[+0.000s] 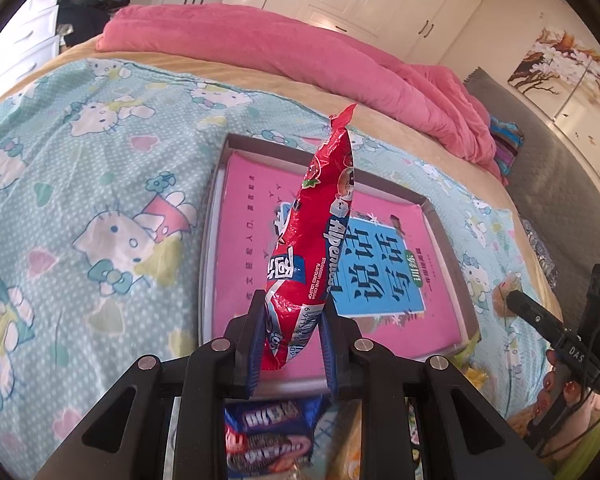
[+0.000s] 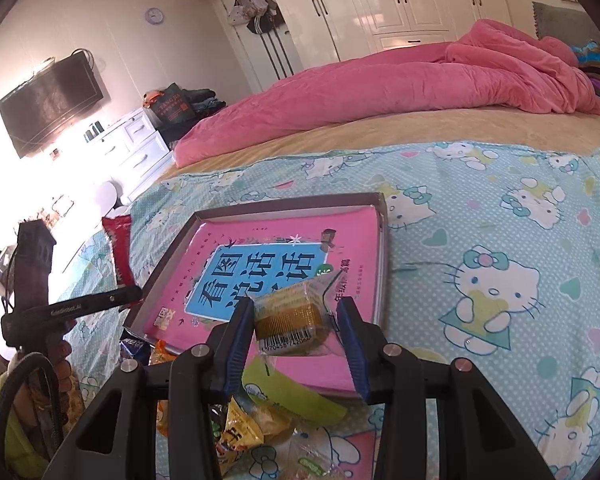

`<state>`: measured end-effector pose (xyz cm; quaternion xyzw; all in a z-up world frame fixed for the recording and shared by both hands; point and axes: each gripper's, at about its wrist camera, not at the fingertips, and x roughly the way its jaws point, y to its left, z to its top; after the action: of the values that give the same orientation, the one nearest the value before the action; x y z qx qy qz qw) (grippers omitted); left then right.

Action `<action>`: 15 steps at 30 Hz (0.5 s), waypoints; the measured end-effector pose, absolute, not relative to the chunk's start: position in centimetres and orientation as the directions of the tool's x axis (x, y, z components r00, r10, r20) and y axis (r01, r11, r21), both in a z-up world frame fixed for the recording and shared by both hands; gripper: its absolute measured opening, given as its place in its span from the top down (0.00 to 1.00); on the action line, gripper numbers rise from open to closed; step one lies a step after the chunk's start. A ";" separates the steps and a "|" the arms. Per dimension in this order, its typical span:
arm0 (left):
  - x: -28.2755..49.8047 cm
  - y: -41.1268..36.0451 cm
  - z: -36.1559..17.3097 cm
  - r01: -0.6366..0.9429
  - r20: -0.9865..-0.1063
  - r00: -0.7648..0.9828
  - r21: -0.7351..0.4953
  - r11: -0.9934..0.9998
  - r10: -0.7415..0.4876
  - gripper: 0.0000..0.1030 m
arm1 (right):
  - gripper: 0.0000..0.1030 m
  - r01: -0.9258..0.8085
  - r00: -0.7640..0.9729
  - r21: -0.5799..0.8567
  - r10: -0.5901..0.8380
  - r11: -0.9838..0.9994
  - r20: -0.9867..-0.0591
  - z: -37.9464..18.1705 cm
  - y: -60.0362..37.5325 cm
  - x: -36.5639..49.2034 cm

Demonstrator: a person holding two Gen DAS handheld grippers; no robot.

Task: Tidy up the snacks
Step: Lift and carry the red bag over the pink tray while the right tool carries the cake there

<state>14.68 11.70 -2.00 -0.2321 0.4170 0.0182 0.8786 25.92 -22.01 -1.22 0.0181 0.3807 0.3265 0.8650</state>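
Centrally on the cat-print bedsheet [image 2: 500,208] lies a shallow box [image 2: 385,236] with a pink book [image 1: 260,216] inside. Above it, left gripper [image 1: 290,312] clamps a red lollipop bag [image 1: 320,216]; right gripper [image 2: 296,316] clamps a small wrapped cake [image 2: 292,316].

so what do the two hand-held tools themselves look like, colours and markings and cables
Both the left tool and the right tool have a black angular frame with silver round bolts and blue ribbed pads inside black fingers. Seen from the other camera, each has a black handle with white lettering and black cables; a yellow-green sleeve shows behind one.
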 end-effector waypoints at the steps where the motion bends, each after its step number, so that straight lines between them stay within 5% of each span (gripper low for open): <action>1: 15.1 11.7 -2.1 -0.221 -0.743 0.649 -0.390 0.894 -0.164 0.76 | 0.58 -0.556 0.496 0.274 0.577 0.785 -0.649 -1.4 -21.7 26.0; 15: 17.2 10.9 -3.5 -0.152 -0.772 0.603 -0.358 0.921 -0.200 0.76 | 0.58 -0.530 0.468 0.277 0.550 0.801 -0.692 -3.8 -19.9 28.0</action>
<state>17.19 10.90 -3.46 -0.1977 0.4451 -0.0138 0.8733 27.96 -19.92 -3.79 0.0117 0.4082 0.3152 0.8567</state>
